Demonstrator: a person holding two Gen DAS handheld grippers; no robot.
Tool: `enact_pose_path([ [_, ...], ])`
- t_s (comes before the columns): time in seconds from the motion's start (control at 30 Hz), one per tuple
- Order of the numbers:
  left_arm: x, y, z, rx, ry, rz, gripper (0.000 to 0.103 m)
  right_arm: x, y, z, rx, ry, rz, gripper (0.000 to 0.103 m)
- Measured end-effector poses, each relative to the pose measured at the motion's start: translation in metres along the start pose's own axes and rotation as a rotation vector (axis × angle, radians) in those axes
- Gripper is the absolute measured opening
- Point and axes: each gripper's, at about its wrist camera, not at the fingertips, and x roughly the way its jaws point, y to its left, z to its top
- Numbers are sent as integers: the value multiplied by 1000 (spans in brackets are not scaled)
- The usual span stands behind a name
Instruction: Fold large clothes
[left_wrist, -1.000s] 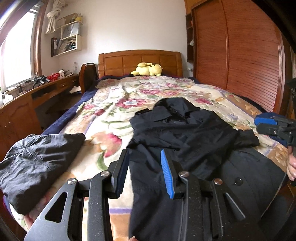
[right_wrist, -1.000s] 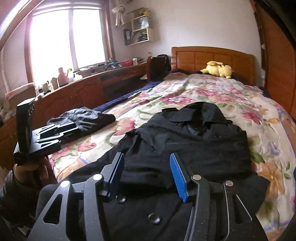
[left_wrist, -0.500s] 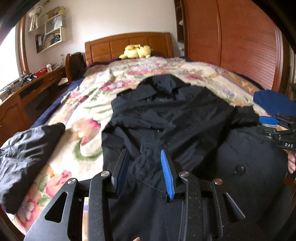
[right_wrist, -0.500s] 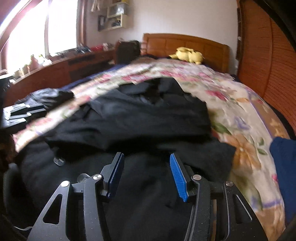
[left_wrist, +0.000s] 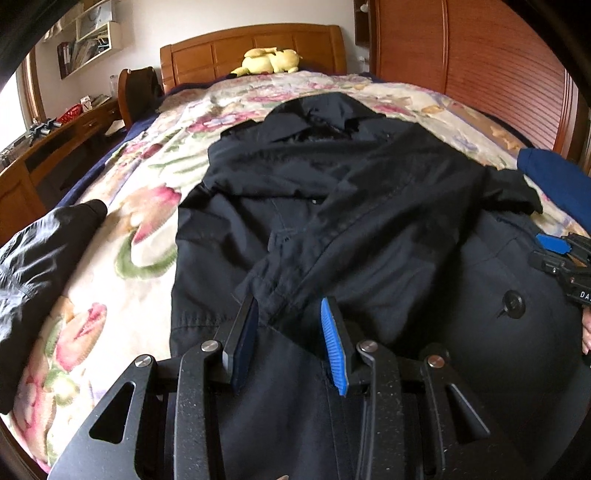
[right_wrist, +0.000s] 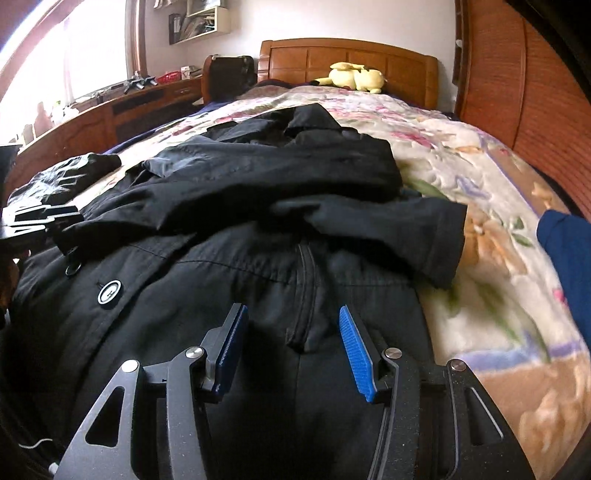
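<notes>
A large black coat (left_wrist: 351, 206) lies front up on the floral bed, collar towards the headboard, both sleeves folded across its chest. It also fills the right wrist view (right_wrist: 258, 206). My left gripper (left_wrist: 290, 314) is open, low over the coat's lower left part, its jaws astride a sleeve cuff. My right gripper (right_wrist: 290, 317) is open, low over the coat's lower right part, astride a raised seam fold. The right gripper also shows at the right edge of the left wrist view (left_wrist: 565, 258).
A second dark jacket (left_wrist: 40, 258) lies at the bed's left edge. A blue garment (left_wrist: 557, 181) lies at the right edge. A yellow plush toy (left_wrist: 269, 61) sits by the headboard. A wooden desk (right_wrist: 110, 110) runs along the left; a wooden wardrobe (left_wrist: 480, 62) stands at the right.
Both grippers have moved forward and down, from above the foot of the bed to just over the coat's lower part. Both stay open.
</notes>
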Motion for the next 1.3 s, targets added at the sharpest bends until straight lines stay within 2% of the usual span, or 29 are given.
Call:
enact_pose_path([
  [0.17, 9, -1, -4, 0, 13, -4, 36, 9, 6, -4, -20, -25, -15, 53],
  [0.33, 10, 0, -12, -18, -13, -13, 36, 7, 5, -15, -27, -39, -24, 54],
  [0.5, 8, -5, -13, 15, -25, 8, 35, 10, -3, -18, -12, -41, -8, 54],
  [0.63, 5, -8, -11, 40, -26, -30, 9, 9, -4, -19, -13, -41, -9, 54],
  [0.73, -2, -3, -9, 31, -54, -40, 1, 9, -2, -19, -12, -41, -9, 54],
  [0.9, -19, 20, -2, 3, -112, 28, 1, 9, -4, -19, -14, -41, -8, 54],
  [1.07, -27, 36, -4, -17, -107, 8, 1, 9, -4, -19, -13, -41, -7, 54],
  [1.2, -24, 38, -5, -26, -73, -18, 2, 8, -5, -20, -10, -41, -7, 54],
  [1.23, -24, 38, -6, -20, -68, -25, 8, 8, -5, -20, -10, -41, -7, 54],
  [1.27, -24, 38, -7, -16, -63, -25, 20, 8, -5, -20, -10, -41, -7, 54],
  [1.3, -26, 38, -10, -16, -64, -21, 22, 8, -5, -20, -10, -41, -6, 54],
])
